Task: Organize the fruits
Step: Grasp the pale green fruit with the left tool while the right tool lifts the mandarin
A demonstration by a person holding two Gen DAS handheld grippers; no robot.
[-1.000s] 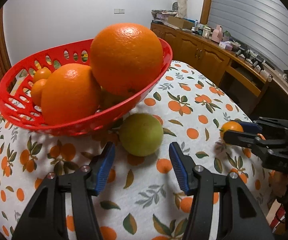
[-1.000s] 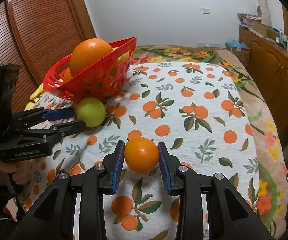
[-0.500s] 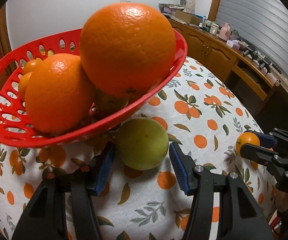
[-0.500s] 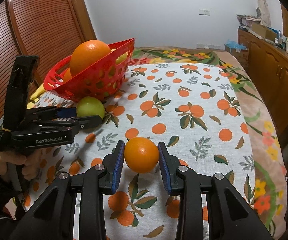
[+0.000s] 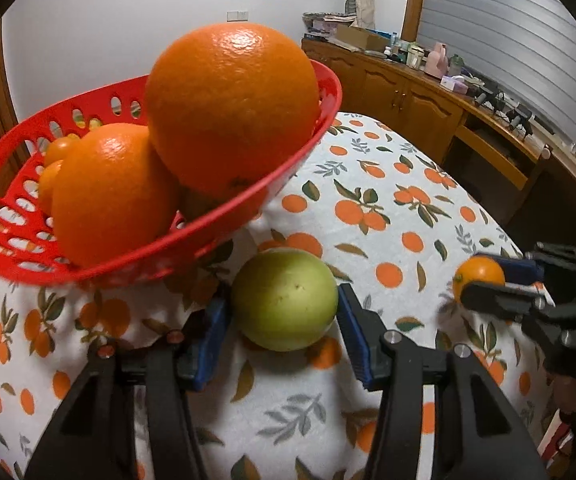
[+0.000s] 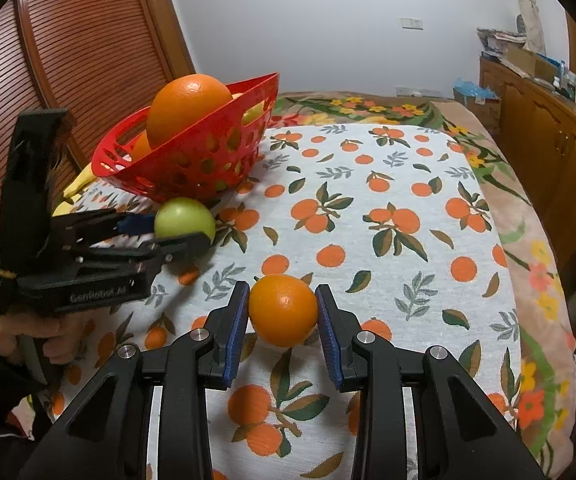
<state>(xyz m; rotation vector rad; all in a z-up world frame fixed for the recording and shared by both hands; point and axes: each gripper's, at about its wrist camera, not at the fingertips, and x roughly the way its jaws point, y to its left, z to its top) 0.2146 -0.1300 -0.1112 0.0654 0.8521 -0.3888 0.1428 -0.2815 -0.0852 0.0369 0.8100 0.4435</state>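
I am closing my left jaws point(image 5: 284, 344) around the round pale-green fruit point(image 5: 284, 299), which sits on the orange-print cloth over the bench point(image 6: 368, 208), just under the rim of the red perforated plastic basket point(image 5: 16, 236); they have just been narrowing and look about at its sides, though I cannot tell if they press yet. My right jaws point(image 6: 282, 328) are gripping the small smooth orange point(image 6: 283, 310). Lifting the green fruit risks knocking the overhanging basket and spilling its piled big oranges point(image 5: 232, 108).
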